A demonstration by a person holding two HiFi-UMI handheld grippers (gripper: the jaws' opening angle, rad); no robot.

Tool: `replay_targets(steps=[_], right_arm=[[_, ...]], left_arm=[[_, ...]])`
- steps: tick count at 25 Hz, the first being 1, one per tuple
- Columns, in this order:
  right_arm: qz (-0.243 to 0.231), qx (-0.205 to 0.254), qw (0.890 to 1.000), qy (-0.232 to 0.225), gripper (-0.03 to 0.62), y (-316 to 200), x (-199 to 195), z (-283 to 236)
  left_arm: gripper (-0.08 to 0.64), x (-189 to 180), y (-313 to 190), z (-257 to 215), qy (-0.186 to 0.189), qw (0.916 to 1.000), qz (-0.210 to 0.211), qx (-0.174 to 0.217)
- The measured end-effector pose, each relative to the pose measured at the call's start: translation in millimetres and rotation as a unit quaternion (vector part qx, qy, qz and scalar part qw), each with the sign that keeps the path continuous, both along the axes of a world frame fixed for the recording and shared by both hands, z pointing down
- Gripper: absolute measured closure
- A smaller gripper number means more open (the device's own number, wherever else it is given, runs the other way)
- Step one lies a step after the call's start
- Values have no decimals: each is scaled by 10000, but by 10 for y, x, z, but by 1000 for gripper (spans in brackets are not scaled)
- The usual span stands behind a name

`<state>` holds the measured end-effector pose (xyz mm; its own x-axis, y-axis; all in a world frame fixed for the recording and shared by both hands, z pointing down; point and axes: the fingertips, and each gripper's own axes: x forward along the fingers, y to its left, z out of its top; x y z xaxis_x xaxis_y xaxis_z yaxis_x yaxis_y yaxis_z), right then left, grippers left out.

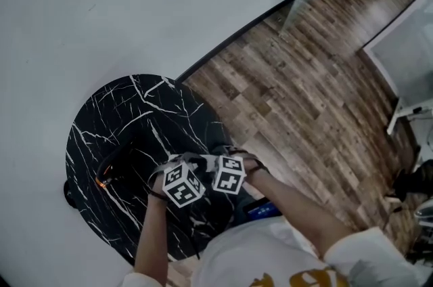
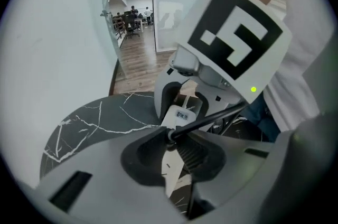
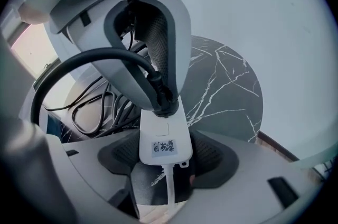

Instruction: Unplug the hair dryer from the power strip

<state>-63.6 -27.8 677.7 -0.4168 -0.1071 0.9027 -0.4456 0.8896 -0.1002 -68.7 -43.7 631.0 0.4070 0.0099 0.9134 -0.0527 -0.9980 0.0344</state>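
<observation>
The right tool [image 3: 166, 157] is clamped across a white power strip [image 3: 162, 136], its pads pressing on the strip's two long sides. Facing it, the left tool [image 2: 174, 146] grips the black plug [image 3: 161, 104], which is seated in the far end of the strip. The plug's black cord [image 3: 79, 59] arcs away to one side. The two tools meet tip to tip over the near edge of the round black marble surface [image 1: 128, 116], close to the person's body. Loose loops of black cable [image 3: 90, 112] lie on the surface beside them, and a wooden floor [image 1: 304, 76] shows beyond.
</observation>
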Motion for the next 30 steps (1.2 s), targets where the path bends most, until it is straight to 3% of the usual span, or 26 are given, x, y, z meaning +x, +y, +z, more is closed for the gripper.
replay_targets(steps=[2,7,9,12,14,18,20,21,24,26,28,30], right_arm=[[-25,26,10000,5,313,7,6,4],[-29,46,10000,71,313,-1,28,10],[-13,25,10000,70,313,-8,10,7],[4,2,10000,47,313,3,0,12],[-23,2,10000,61,313,9,13,13],[-36,66,10000,18,313,12,-5,6],[-5,40,10000,41,313,9,11,12],[7,26,10000,50,313,7,14,14],[0,8,10000,25,313,2,5,9],[-28,3,10000,-1,313,11,-6,-1],[-23,27,10000,3,313,20,-6,0],[-5,56,10000,1,313,20,2,4]], left_arm=[[506,-7,16,13,-23,10000,-37,88],[506,31,-42,22,157,9951,-127,-971],[506,4,-43,-1,97,9963,-57,-852],[507,-12,-3,-4,-47,9999,87,-74],[508,-6,9,6,-23,9999,8,103],[506,-14,-22,28,59,9967,-209,-787],[505,-7,-49,4,49,9946,-167,-1028],[505,-6,-45,-6,8,9955,-101,-937],[507,-5,-1,-12,-140,9998,117,-100],[508,-15,24,-10,-144,9996,113,229],[508,-28,30,9,-118,9999,33,38],[508,-13,5,23,-14,9987,-105,-495]])
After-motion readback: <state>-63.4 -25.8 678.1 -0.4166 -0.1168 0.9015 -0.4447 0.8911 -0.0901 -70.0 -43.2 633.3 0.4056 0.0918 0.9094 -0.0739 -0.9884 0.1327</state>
